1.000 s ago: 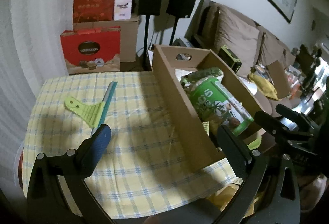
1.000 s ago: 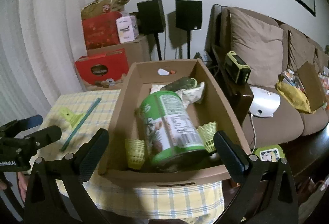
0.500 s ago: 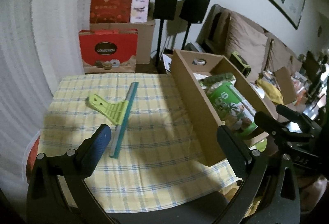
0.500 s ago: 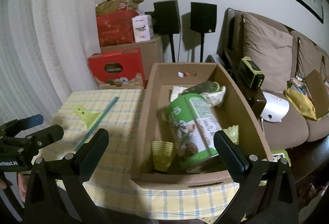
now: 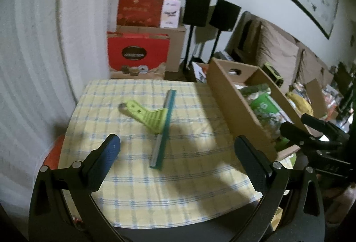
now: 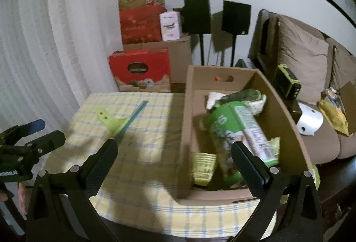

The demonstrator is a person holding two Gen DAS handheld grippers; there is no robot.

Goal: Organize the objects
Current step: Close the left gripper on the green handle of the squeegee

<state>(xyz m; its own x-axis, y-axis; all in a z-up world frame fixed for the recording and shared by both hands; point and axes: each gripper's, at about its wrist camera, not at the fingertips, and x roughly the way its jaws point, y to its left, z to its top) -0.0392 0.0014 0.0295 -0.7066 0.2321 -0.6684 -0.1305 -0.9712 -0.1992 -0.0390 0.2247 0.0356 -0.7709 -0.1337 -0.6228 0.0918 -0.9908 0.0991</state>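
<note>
Change: both views are swinging left; squeegee (image 5: 155, 118) is now lying centred ahead of left gripper (image 5: 176, 153), box (image 5: 242, 108) sitting to its right.
Grippers: left and right gripper (image 6: 172, 154) both spread, empty.
Surroundings: can (image 6: 240, 133) is lying in box ahead of right gripper; nothing blocking squeegee.

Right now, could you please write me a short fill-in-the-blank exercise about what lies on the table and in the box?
1. The green squeegee lies on the checked ____, outside the cardboard box.
2. The big green canister lies on its ____ inside the box.
3. The left claw is open and holds ____.
4. In the right wrist view, the right claw is ____.

Missing words: tablecloth; side; nothing; open
</note>
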